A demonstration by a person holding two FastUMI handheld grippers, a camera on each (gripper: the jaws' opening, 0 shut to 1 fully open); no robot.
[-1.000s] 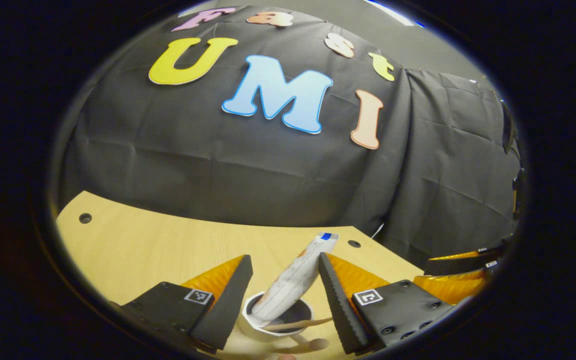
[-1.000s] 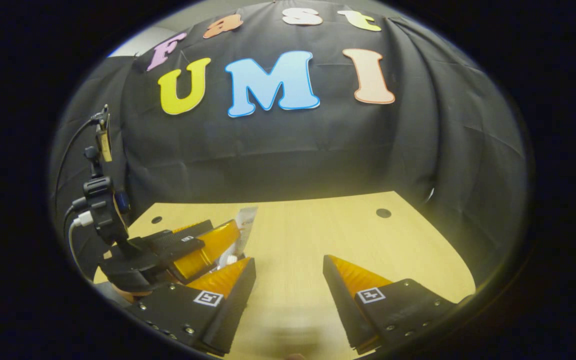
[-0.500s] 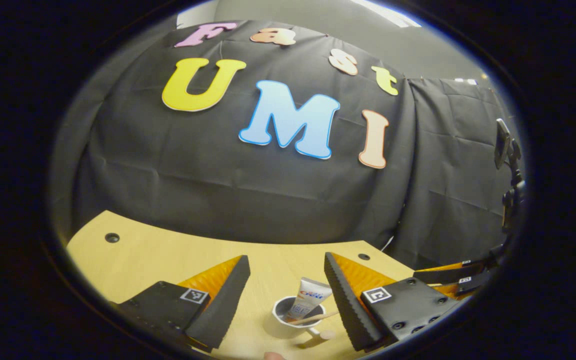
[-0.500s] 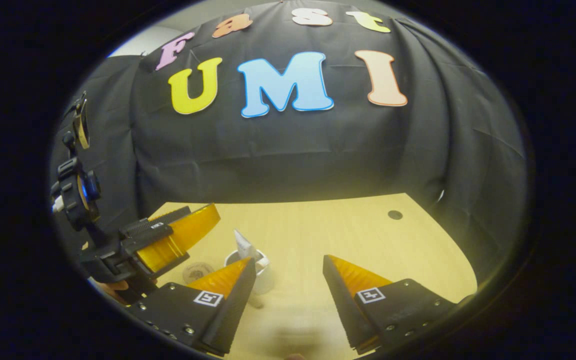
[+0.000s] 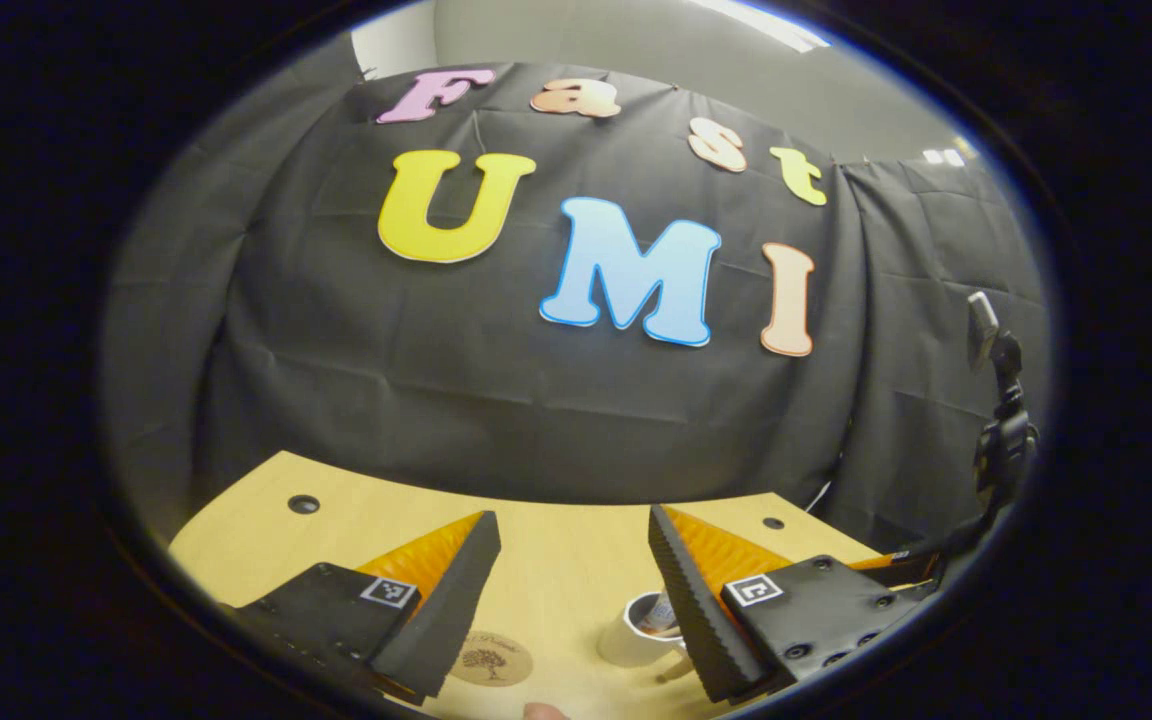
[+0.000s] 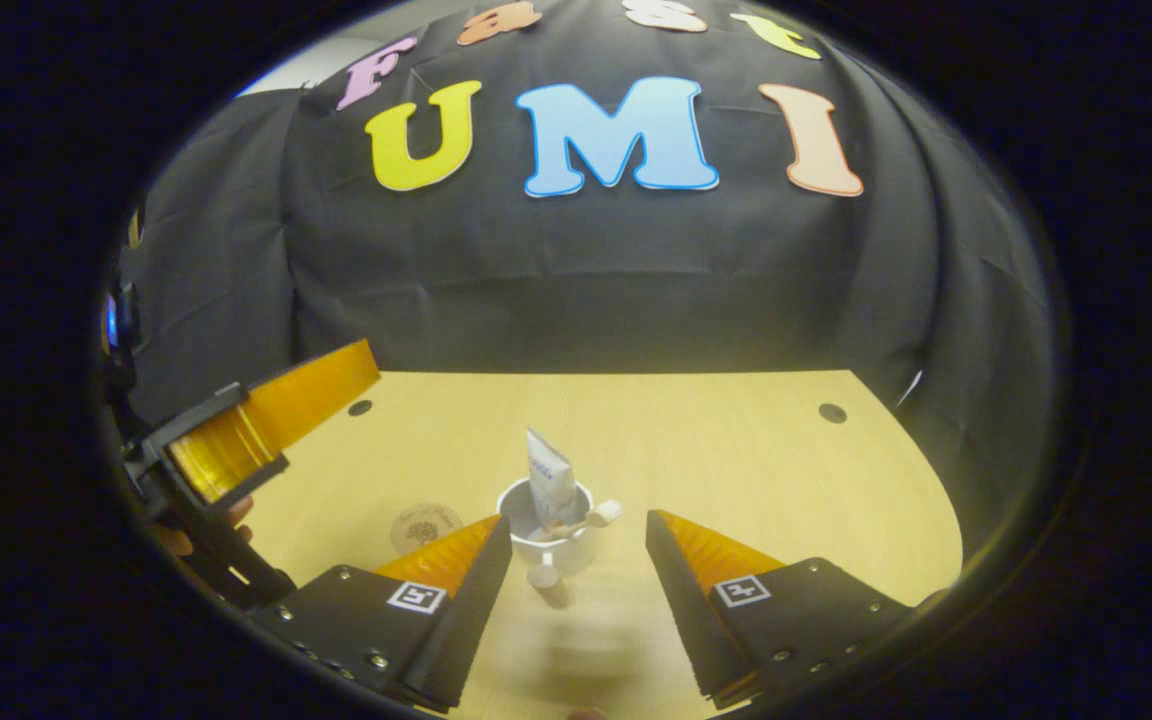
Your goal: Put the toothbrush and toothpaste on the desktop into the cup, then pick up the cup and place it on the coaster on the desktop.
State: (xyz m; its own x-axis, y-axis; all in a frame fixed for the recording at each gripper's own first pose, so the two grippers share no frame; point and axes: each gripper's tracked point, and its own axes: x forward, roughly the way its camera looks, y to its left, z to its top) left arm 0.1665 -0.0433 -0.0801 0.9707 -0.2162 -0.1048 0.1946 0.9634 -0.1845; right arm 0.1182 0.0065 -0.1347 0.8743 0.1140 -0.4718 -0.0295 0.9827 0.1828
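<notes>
Loading looks finished to us: the toothpaste stands tilted inside the cup, and the toothbrush leans across the cup's rim, so we judge the lift-and-place step is next. The cup sits on the counter, and the coaster lies just left of the cup, apart from it. The right hand-held gripper hangs near the cup with its fingers spread and nothing between them; the left hand-held gripper is likewise spread and empty. We think one must close squarely on the cup wall, clear of the brush handle. The cup is round and smooth, the tube flat and crimped, the coaster a thin printed disc, the counter pale wood grain.
</notes>
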